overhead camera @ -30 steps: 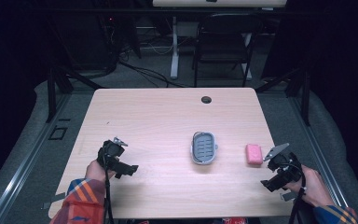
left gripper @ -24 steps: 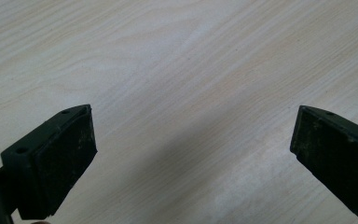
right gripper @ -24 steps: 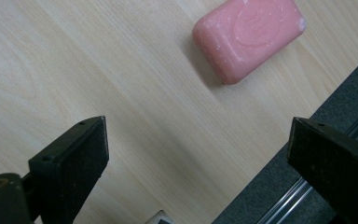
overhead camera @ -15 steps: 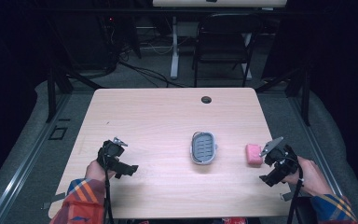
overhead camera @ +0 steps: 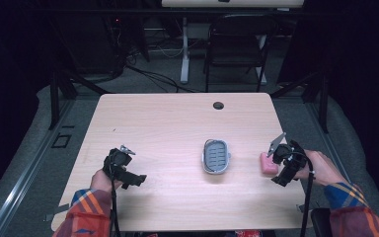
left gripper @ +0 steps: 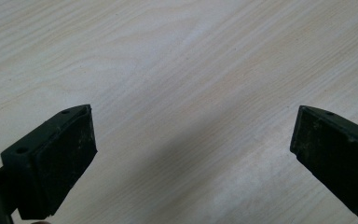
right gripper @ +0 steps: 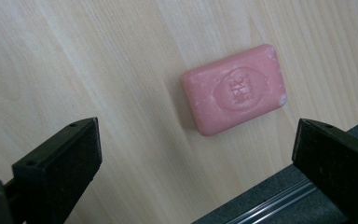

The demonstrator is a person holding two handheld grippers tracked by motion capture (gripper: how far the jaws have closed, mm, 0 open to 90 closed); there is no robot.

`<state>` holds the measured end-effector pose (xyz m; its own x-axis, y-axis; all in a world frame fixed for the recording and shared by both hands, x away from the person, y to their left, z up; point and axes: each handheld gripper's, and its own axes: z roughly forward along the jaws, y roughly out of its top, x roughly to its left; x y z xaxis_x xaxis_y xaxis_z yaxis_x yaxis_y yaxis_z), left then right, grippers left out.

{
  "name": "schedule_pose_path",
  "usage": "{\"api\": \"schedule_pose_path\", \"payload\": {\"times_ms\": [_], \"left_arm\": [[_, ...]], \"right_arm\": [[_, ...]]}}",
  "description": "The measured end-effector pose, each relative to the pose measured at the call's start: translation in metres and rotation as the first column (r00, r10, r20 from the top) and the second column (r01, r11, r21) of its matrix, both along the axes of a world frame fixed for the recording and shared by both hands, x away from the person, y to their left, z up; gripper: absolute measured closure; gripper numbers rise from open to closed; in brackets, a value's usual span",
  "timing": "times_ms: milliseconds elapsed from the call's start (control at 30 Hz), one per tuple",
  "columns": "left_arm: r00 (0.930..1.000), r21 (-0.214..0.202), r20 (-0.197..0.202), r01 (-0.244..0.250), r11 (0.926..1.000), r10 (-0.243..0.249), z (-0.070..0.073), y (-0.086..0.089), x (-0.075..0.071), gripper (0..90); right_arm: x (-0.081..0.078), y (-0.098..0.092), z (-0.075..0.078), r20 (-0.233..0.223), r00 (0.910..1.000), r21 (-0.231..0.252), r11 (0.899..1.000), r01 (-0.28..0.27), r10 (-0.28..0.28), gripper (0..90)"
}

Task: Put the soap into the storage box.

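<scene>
Partly hidden pink soap (overhead camera: 266,164) beside spread right claw (overhead camera: 280,170); left claw (overhead camera: 131,178) seemingly spread.

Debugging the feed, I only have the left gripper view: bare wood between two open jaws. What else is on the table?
Observer: A pink soap bar lies flat near the table's right edge, with a stamped oval on its top face.
Operator: Is the right gripper on it?
Observer: No. The right gripper hangs over it with its jaws wide apart, and the bar sits ahead of them, untouched.
Operator: Anything between the two grippers?
Observer: Yes, a grey soap dish with a slotted insert, mid-table to the left of the bar and holding nothing.
Operator: And my gripper from above?
Observer: The left gripper rests low at the table's front left, well away from the dish.
</scene>
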<state>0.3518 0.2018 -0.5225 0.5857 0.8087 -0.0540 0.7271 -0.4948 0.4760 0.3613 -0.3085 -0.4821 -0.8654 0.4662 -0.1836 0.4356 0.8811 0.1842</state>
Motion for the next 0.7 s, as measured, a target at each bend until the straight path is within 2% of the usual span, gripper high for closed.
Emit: {"api": "schedule_pose_path", "payload": {"times_ms": [67, 133, 200, 233, 267, 300, 400, 600, 700], "left_arm": [[1.0000, -0.001, -0.002, 0.001, 1.0000, -0.001, 0.000, 0.000, 0.000, 0.2], [1.0000, -0.001, -0.001, 0.001, 1.0000, -0.001, 0.000, 0.000, 0.000, 0.2], [1.0000, -0.001, -0.003, 0.002, 1.0000, -0.002, 0.000, 0.000, 0.000, 0.2], [1.0000, -0.001, -0.003, 0.002, 1.0000, -0.002, 0.000, 0.000, 0.000, 0.2], [1.0000, -0.001, -0.002, 0.002, 1.0000, -0.002, 0.000, 0.000, 0.000, 0.2], [1.0000, -0.001, -0.002, 0.002, 1.0000, -0.002, -0.001, 0.000, 0.000, 0.2], [0.9999, 0.001, -0.007, 0.008, 1.0000, -0.008, -0.001, -0.001, 0.000, 0.2], [0.9998, 0.001, -0.017, 0.014, 0.9999, -0.014, -0.001, -0.001, 0.001, 0.2], [0.9998, 0.000, -0.017, 0.012, 0.9999, -0.012, -0.002, -0.001, 0.001, 0.2]], "right_arm": [[0.005, 0.001, 0.002, -0.014, 0.9996, -0.023, 0.999, -0.025, 0.024, 0.9], [0.010, 0.001, 0.003, -0.025, 0.9991, -0.024, 0.999, -0.034, 0.034, 0.8], [0.014, 0.001, 0.003, -0.043, 0.9984, -0.007, 0.999, -0.038, 0.037, 0.8], [0.017, 0.001, 0.003, -0.046, 0.9980, -0.016, 0.999, -0.045, 0.044, 0.8], [0.018, 0.001, 0.002, -0.051, 0.9979, 0.012, 0.999, -0.039, 0.040, 0.9], [0.020, 0.001, 0.003, -0.063, 0.9968, -0.005, 0.999, -0.049, 0.049, 0.6], [0.024, 0.001, 0.002, -0.084, 0.9947, -0.015, 0.998, -0.062, 0.060, 0.3], [0.033, 0.001, -0.007, -0.124, 0.9876, -0.031, 0.994, -0.101, 0.096, 0.4], [0.038, 0.002, -0.013, -0.128, 0.9862, -0.034, 0.993, -0.110, 0.105, 0.7]]}}
